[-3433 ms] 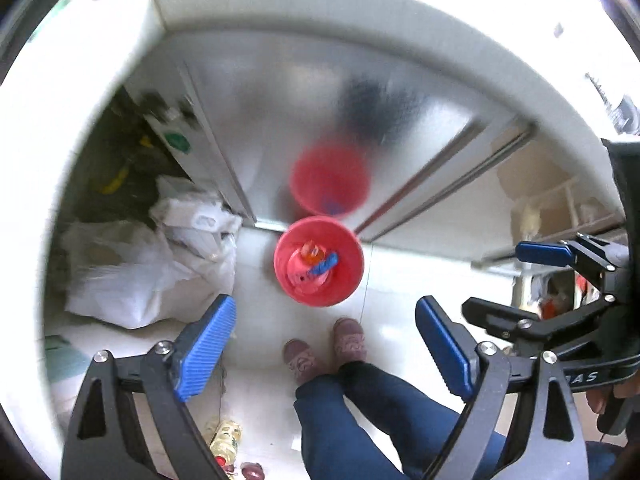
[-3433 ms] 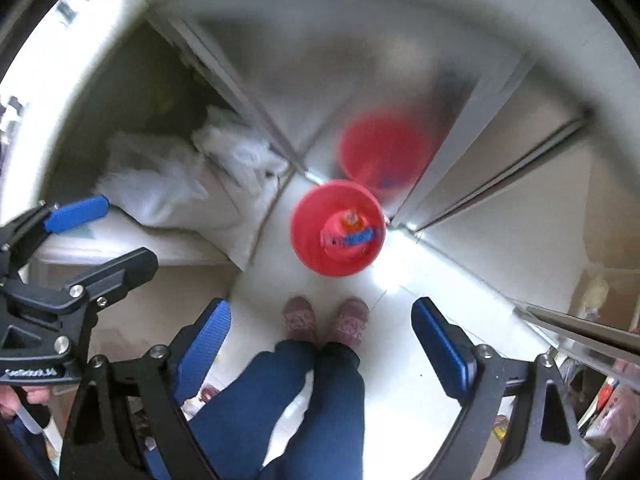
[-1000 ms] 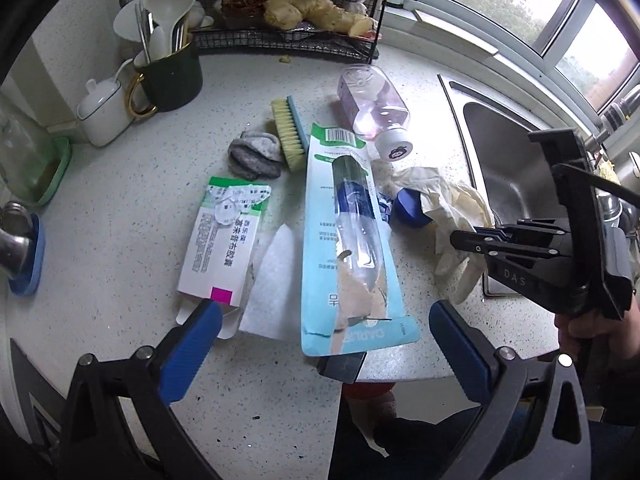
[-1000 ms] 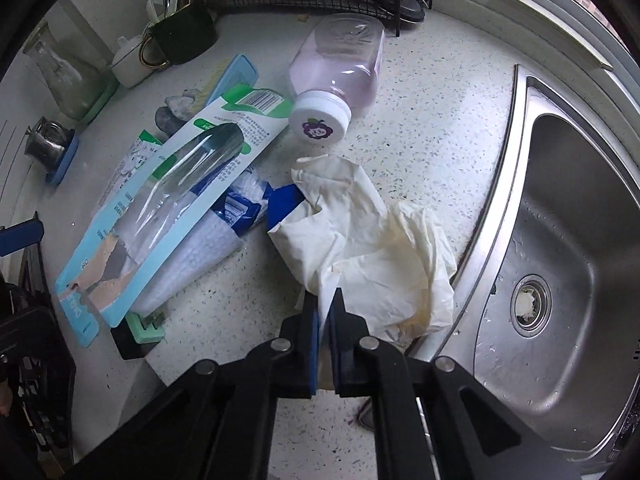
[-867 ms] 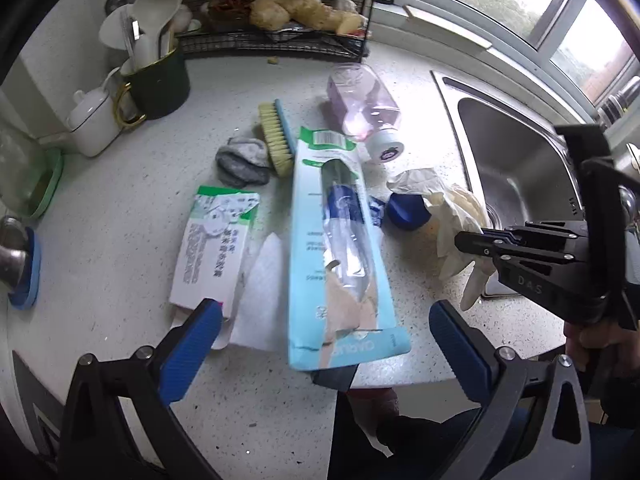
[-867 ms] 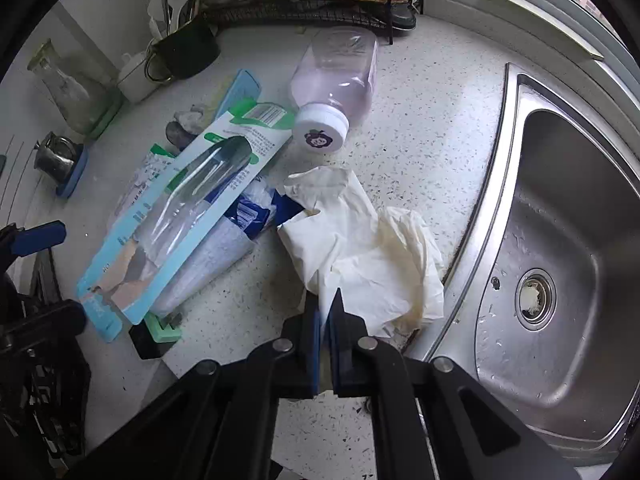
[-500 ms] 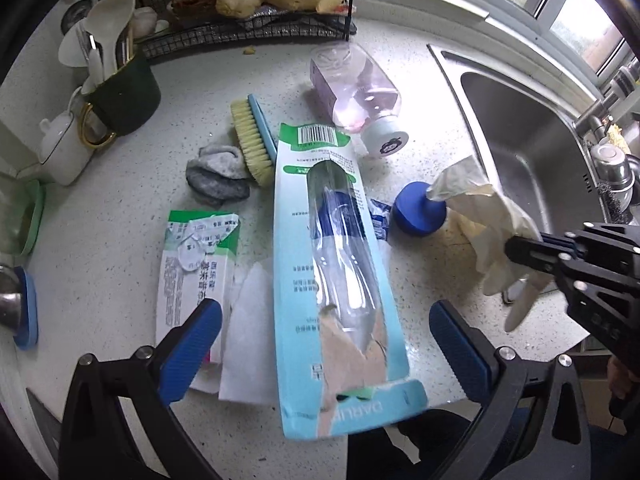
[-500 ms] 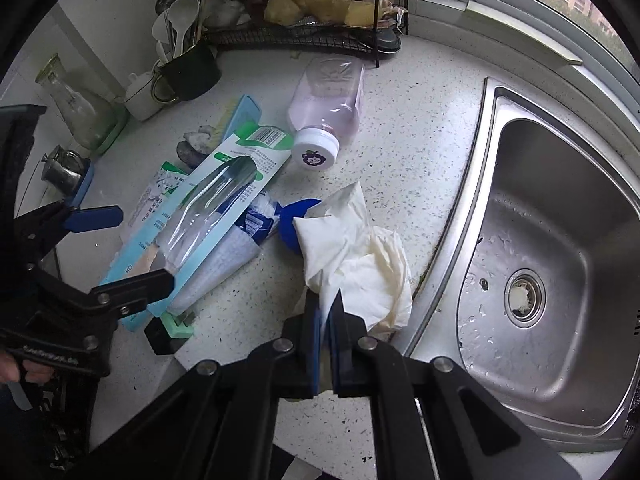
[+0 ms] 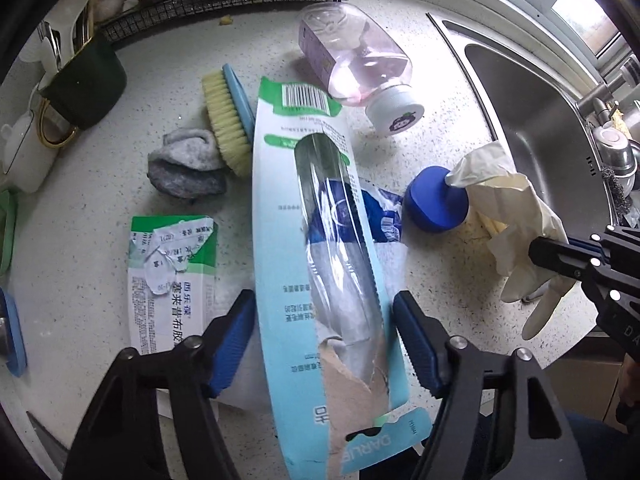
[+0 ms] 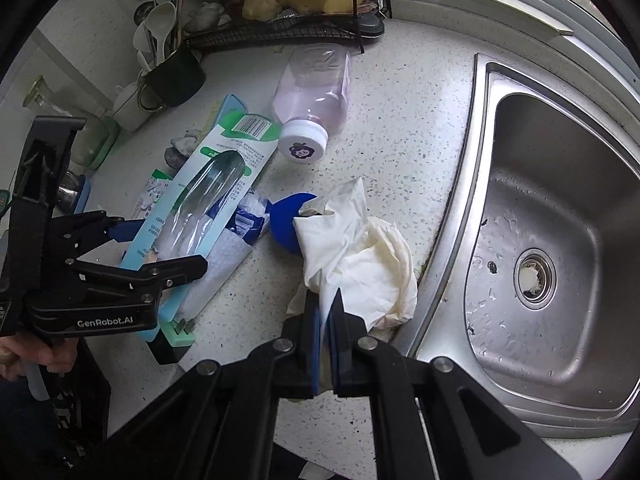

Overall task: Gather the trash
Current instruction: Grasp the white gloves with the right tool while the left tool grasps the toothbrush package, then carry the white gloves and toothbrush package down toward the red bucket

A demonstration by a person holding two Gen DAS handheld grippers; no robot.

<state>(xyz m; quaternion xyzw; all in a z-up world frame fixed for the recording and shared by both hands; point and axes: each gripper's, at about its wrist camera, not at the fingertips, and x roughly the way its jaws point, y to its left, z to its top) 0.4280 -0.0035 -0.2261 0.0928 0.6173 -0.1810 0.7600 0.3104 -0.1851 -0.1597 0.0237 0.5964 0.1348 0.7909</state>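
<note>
Right wrist: crumpled cream glove, seemingly claw-pinched

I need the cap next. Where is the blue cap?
In both wrist views the blue cap lies on the counter beside the sink, between the torn toothbrush pack and the held glove.

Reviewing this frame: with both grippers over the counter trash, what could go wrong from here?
1. The left gripper, jaws just closing around the long blister package, straddles its torn lower end; the thin card may buckle or slip.
2. That package lies over a blue wrapper and white sheet, so lifting could drag them off the counter edge.
3. The right gripper pinches only a fold of the glove, which may snag the blue cap.
</note>
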